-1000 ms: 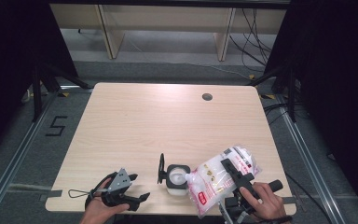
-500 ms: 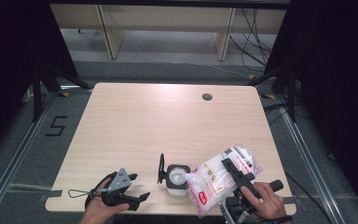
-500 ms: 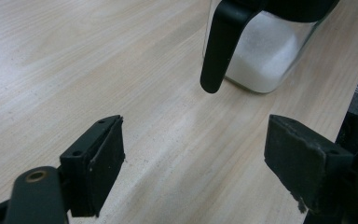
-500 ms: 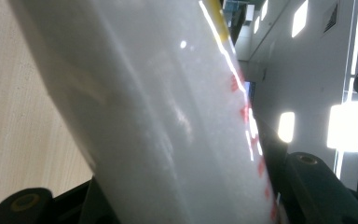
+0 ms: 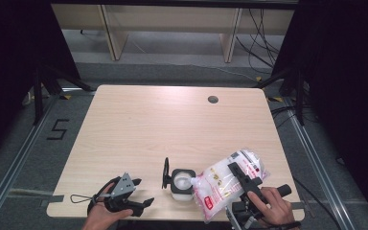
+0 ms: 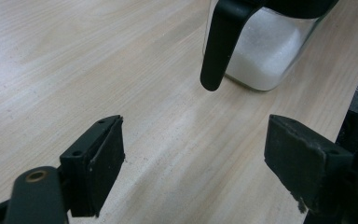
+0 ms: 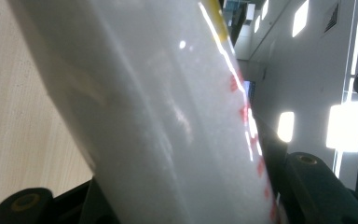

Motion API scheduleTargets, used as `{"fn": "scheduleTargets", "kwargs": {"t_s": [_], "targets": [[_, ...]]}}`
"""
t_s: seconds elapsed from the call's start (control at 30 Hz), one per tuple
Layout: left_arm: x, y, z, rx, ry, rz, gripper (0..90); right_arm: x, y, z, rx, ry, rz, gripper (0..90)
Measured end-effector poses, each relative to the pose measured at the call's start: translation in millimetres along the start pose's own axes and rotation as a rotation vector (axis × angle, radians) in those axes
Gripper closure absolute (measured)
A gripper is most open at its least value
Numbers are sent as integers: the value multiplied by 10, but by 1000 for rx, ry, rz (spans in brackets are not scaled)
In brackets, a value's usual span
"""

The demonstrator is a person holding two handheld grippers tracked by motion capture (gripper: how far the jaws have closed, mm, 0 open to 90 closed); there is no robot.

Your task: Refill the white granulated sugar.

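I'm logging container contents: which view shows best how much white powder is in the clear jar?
The left gripper view: the jar is seen from the side, its powder level showing through the clear wall. The high view looks down into the jar from afar, with the tilted bag at its opening. The right gripper view has the bag up close.

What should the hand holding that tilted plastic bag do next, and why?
Probably keep the tilt and raise the bag's far end a touch more. The right gripper is clamped on the clear plastic bag of white grains with red print, whose lower corner sits at the mouth of the small glass jar with the open black lid. The jar is partly filled, and the left gripper waits open nearby.
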State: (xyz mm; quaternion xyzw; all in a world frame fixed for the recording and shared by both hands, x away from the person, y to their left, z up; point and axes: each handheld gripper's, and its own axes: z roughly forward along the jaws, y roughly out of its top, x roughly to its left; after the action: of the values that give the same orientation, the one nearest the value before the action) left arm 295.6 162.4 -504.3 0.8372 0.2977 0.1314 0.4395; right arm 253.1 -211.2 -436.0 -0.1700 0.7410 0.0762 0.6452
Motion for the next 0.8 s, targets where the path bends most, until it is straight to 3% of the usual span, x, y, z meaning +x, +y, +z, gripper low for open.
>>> {"fn": "scheduleTargets", "kwargs": {"t_s": [0.03,0.2,0.4,0.43,0.57,0.6,0.67,0.7,0.8], "targets": [[-14,-2,10,-15,0,-28,194,-5,2,0,-4,-5,-12,543],[3,0,0,3,1,4,194,-11,4,9,-11,-16,-29,543],[-6,-1,10,-11,-4,-10,194,-14,7,4,-10,-18,-29,544],[11,2,-2,5,5,11,194,-14,8,2,-10,-18,-31,543],[-7,-1,9,-8,-3,-12,194,-18,11,6,-12,-15,-36,544],[11,2,-7,11,4,14,194,-18,11,6,-12,-15,-36,544],[2,-2,16,-20,-2,-5,194,-15,12,8,-15,-11,-39,544],[9,1,1,5,1,6,194,-16,10,9,-14,-12,-44,544],[-5,-1,13,-14,-5,-14,194,-11,10,6,-10,-14,-32,544]]}}
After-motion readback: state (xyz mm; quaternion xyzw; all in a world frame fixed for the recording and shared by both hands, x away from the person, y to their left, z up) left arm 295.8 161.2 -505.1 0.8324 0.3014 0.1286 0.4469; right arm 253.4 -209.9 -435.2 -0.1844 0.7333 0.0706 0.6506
